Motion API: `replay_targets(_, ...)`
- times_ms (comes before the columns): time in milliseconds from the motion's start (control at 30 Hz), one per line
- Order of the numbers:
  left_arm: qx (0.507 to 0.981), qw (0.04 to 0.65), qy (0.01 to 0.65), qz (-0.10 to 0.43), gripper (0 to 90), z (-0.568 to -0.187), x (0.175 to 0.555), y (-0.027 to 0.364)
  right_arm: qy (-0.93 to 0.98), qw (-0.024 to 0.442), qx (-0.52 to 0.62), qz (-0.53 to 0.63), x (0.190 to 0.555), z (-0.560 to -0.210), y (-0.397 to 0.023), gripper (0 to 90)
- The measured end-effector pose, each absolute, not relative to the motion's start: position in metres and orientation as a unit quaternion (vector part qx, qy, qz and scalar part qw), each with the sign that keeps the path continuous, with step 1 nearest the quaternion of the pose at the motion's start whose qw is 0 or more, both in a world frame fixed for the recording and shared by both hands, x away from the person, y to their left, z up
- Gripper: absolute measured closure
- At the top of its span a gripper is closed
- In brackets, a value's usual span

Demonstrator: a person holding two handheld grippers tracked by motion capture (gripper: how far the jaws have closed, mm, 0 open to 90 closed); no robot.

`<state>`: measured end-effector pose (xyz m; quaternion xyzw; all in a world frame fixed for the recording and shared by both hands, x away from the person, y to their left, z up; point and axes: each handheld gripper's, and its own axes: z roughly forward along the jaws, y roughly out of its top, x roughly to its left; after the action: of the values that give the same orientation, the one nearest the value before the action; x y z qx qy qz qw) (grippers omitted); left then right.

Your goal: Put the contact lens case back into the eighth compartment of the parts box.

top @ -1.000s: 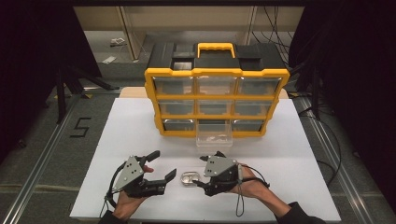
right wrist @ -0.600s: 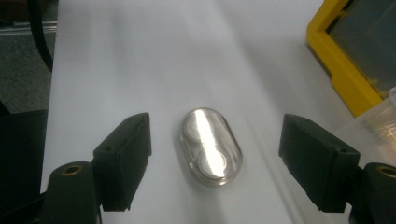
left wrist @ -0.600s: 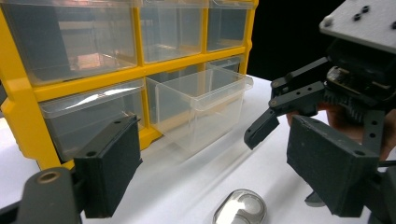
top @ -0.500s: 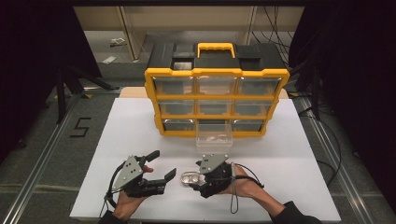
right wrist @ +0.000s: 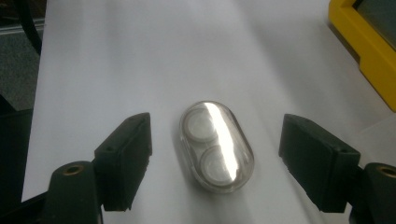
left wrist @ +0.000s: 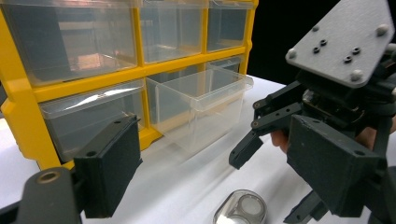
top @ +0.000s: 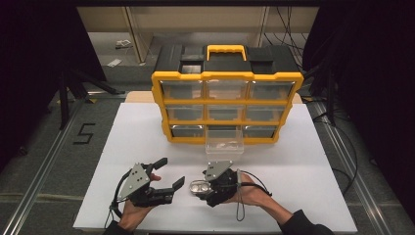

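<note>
The clear oval case (right wrist: 216,145) lies untouched between the right gripper's (right wrist: 215,163) released fingers (right wrist: 125,156).

Lab test bay: black curtains (top: 372,73), floor rails (top: 44,166), taped floor number (top: 84,133).

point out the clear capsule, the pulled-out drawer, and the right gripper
clear capsule (right wrist: 216,145), right gripper view, its top face.
pulled-out drawer (top: 224,145), high view, its front wall.
right gripper (right wrist: 215,165), right gripper view, midway between fingertips.
</note>
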<state>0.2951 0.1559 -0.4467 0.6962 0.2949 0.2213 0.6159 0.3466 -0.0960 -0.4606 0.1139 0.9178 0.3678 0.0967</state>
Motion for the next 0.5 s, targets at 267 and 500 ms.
replay_targets(267,0.696,0.616,0.294,0.221,17.2,-0.447,0.295,0.156,0.922,0.084,0.12,0.359,0.352,-0.471,-0.091,27.1)
replay_targets(500,0.697,0.616,0.294,0.221,17.2,-0.447,0.295,0.156,0.921,0.087,0.122,0.358,0.355,-0.476,-0.088,28.2)
